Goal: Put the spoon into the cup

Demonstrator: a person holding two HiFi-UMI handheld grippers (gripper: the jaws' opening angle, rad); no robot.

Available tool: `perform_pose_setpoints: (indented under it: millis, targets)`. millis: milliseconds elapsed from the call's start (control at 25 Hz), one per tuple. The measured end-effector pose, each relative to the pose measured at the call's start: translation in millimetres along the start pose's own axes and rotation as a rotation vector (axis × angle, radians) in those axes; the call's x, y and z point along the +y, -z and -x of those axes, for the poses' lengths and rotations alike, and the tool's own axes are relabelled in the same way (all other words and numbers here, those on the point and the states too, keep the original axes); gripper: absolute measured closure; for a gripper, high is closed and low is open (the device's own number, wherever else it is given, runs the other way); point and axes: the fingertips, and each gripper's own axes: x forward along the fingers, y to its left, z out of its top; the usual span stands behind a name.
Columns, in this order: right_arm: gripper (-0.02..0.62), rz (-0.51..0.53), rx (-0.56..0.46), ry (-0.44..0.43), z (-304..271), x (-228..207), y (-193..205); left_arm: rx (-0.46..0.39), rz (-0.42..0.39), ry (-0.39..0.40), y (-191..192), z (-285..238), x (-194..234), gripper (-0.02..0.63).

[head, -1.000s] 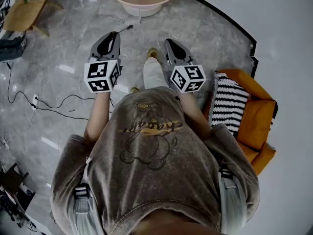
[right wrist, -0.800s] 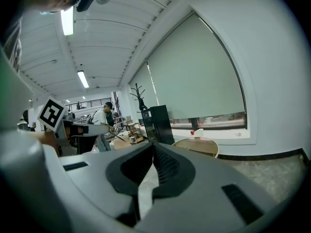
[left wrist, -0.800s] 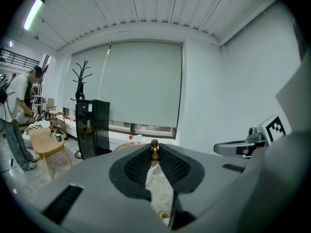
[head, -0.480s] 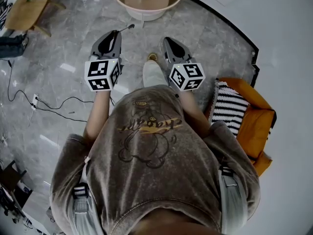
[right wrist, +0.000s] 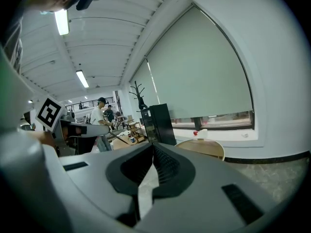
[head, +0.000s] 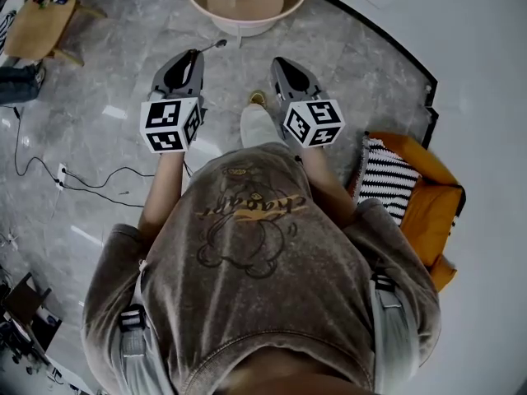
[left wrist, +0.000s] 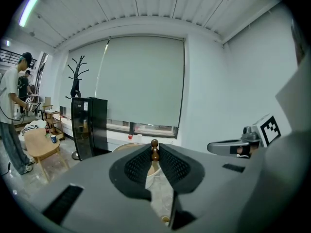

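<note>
My left gripper (head: 194, 54) is shut on a spoon (head: 214, 47), whose thin dark stem juts past the jaw tips toward a round table (head: 247, 23) ahead. In the left gripper view the spoon's brown knobbed end (left wrist: 154, 152) stands pinched between the pads of the left gripper (left wrist: 154, 147). To the right, level with it, my right gripper (head: 278, 61) is shut with nothing in it; in the right gripper view its tips (right wrist: 153, 145) meet. No cup can be made out on the table (right wrist: 201, 147).
An orange armchair (head: 432, 200) with a striped cushion (head: 387, 175) sits at right by a curved wall. Cables (head: 82, 179) lie on the marble floor at left. A small wooden table (head: 41, 19), a black cabinet (left wrist: 90, 127), a coat stand (left wrist: 77, 76) and a person (left wrist: 12, 115) stand to the left.
Both grippers and the person have advanced toward the round table, which now sits larger and nearer at the top of the head view. The spoon stays gripped.
</note>
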Motion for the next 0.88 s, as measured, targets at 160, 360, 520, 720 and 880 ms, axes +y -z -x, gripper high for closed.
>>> perform_pose_setpoints:
  millis: [160,360,520,720,880]
  targets:
    - [0.575,-0.008,-0.002,0.002,-15,-16,-7,0.001,0.000,0.002,-7,-22,3,0.548]
    - [0.575,-0.009,-0.004,-0.007,-36,-33,-23,-0.002,-0.002,-0.003,-23,-48,9,0.548]
    - [0.575,-0.005,-0.004,-0.014,-53,-47,-37,-0.010,0.006,-0.017,-37,-67,15,0.548]
    - [0.575,0.004,0.003,-0.031,-73,-66,-53,-0.017,0.021,-0.034,-51,-94,21,0.548]
    - [0.575,0.013,0.006,-0.050,-91,-85,-66,-0.024,0.031,-0.053,-60,-117,25,0.548]
